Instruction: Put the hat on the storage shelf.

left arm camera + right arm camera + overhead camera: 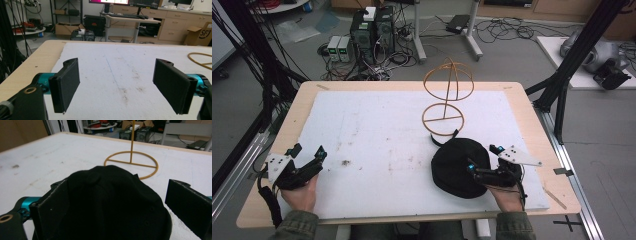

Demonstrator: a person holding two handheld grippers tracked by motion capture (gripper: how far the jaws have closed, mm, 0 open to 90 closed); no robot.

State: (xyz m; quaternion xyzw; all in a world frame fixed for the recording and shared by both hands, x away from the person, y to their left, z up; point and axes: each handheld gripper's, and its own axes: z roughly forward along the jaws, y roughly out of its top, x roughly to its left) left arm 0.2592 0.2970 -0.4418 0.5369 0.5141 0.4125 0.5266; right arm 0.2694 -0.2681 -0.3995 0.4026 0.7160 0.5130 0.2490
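Note:
A black cap [460, 167] lies crown up on the white board, right of centre, its strap end pointing toward the stand. Just behind it a gold wire hat stand [448, 95] rises from a ring base to a round cage top. My right gripper [482, 158] is open at the cap's near right side. In the right gripper view the cap [112, 202] sits between the two wide-apart jaws, with the stand's ring base [131, 163] beyond. My left gripper [309, 150] rests open at the board's near left, holding nothing [120, 87].
The white foam board [377, 135] covers most of the wooden table [287, 130]. Black frame posts stand at both sides. Computers and cables [372, 35] lie on the floor behind the table. The stand's ring edge [200, 58] shows at the far right of the left gripper view.

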